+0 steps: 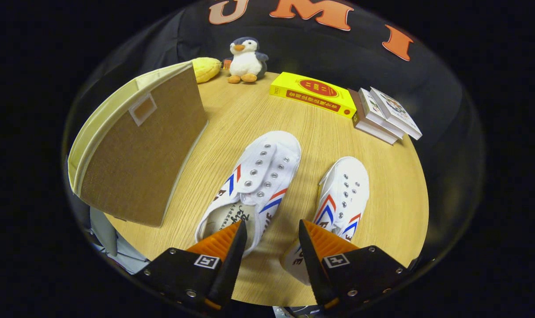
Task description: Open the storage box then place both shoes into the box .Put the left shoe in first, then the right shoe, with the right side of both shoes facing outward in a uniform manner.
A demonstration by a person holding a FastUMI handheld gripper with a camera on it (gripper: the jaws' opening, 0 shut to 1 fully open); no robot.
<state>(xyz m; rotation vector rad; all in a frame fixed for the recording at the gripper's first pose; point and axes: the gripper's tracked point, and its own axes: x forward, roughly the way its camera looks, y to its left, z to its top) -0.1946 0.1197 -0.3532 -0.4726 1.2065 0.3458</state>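
Two white canvas shoes with red and blue stripes lie on the round wooden table (338, 141), toes pointing away from me. The left shoe (256, 176) has its heel opening under my left fingertip (232, 240). The right shoe (342, 198) has its heel partly hidden behind my right fingertip (316, 243). My gripper (272, 236) hovers open above the gap between the two heels, holding nothing. The storage box (139, 145), tan fabric with a cream rim and a small label pocket, stands to the left of the shoes.
Beyond the shoes lie a yellow book (314, 93) and a stack of white books (384, 115) to its right. A plush penguin (246, 59) and a yellow plush item (205, 68) sit at the table's far edge behind the box.
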